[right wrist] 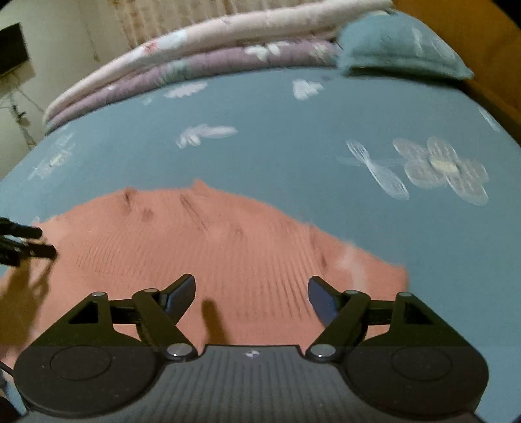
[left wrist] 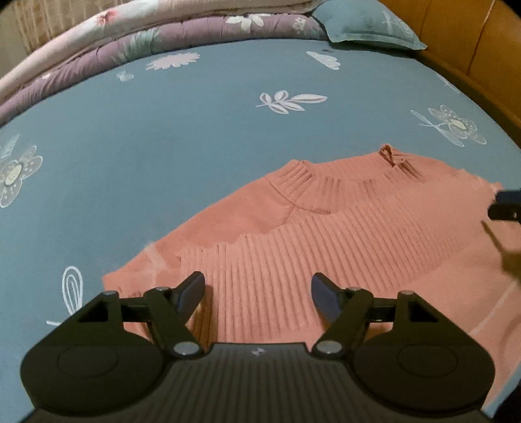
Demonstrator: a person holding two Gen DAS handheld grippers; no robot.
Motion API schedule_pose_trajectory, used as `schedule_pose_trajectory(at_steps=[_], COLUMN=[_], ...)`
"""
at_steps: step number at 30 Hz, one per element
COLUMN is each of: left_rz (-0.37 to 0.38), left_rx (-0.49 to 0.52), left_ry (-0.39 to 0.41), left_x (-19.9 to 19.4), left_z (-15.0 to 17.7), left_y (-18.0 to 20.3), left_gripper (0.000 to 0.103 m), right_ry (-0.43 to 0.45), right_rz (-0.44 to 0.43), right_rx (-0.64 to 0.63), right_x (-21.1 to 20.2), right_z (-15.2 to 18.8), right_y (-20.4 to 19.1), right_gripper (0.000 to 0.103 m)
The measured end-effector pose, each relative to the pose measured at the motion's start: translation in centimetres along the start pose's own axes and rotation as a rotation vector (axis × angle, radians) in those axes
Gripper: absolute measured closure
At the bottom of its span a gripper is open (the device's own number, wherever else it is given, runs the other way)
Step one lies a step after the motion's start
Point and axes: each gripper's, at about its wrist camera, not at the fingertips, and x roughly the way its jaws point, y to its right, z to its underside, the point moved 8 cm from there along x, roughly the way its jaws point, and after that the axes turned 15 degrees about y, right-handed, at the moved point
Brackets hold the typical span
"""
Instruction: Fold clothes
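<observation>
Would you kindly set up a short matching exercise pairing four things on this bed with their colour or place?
Things:
1. sweater
2. bedsheet
3. pillow
4. folded quilts

Descriptions:
A. blue with white flower prints, under everything
B. teal, at the far right corner by the wooden headboard
C. salmon pink, ribbed, spread flat below both open claws
D. pink and purple, stacked along the far edge

Pairs: 1-C, 2-A, 3-B, 4-D
</observation>
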Motion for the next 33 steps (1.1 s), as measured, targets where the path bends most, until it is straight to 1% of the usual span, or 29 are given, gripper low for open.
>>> schedule_pose_trajectory(at_steps=[2,5,7,12,17,19,20,23,24,25,26,30,32,33], left_rz=[0.015,0.078,0.103,0.127,0.106,0.091,0.099,0.181,0.207,0.233,0.244,0.222,0.211,0.205], left_rx=[-0.002,0.001,-0.001,-0.026,-0.049,-0.052,-0.054,-0.053,-0.057,-0.064,-0.064,-0.036,-0.022,-0.014], left_ry=[0.01,0.025,0.013,-0.04,-0.023,-0.02,-0.011,0.044,0.047,0.036,0.028,0.005,-0.007,-0.013], left_x=[0.1,1.7,3.3,6.8,9.0,9.3,9.0,7.4,7.2,7.3,7.6,9.6,10.5,11.0], left_z=[-0.9,-2.2,-2.4,-1.5,-2.3,-2.8,-3.2,-4.5,-4.7,-4.6,-4.6,-4.4,-4.4,-4.3], left_y=[0.3,1.7,2.4,2.8,2.0,1.9,2.1,3.3,3.6,4.0,4.2,4.5,4.6,4.7], left_gripper=[0.03,0.027,0.027,0.027,0.023,0.025,0.026,0.023,0.023,0.023,0.023,0.023,0.02,0.018], right_ry=[0.017,0.027,0.002,-0.031,-0.042,-0.046,-0.051,-0.033,-0.029,-0.041,-0.054,-0.103,-0.086,-0.083], right_rz=[-0.055,-0.148,-0.177,-0.196,-0.187,-0.172,-0.165,-0.169,-0.167,-0.157,-0.146,-0.102,-0.114,-0.118], right_rx=[-0.013,-0.04,-0.058,-0.105,-0.137,-0.155,-0.158,-0.181,-0.186,-0.174,-0.16,-0.087,-0.077,-0.076], right_x=[1.3,3.9,6.0,10.0,11.6,11.5,11.3,9.1,8.5,8.3,8.1,9.4,9.5,9.6], right_z=[-1.5,-2.8,-2.6,-1.3,-1.7,-2.0,-2.2,-3.2,-3.3,-3.2,-2.9,-1.1,-0.9,-0.8], right_y=[-1.5,-4.4,-5.7,-7.0,-7.4,-7.3,-7.2,-6.8,-6.5,-5.9,-5.3,-3.3,-3.4,-3.5], right_gripper=[0.02,0.017,0.017,0.015,0.008,0.009,0.009,0.008,0.008,0.008,0.008,0.007,0.0,0.0])
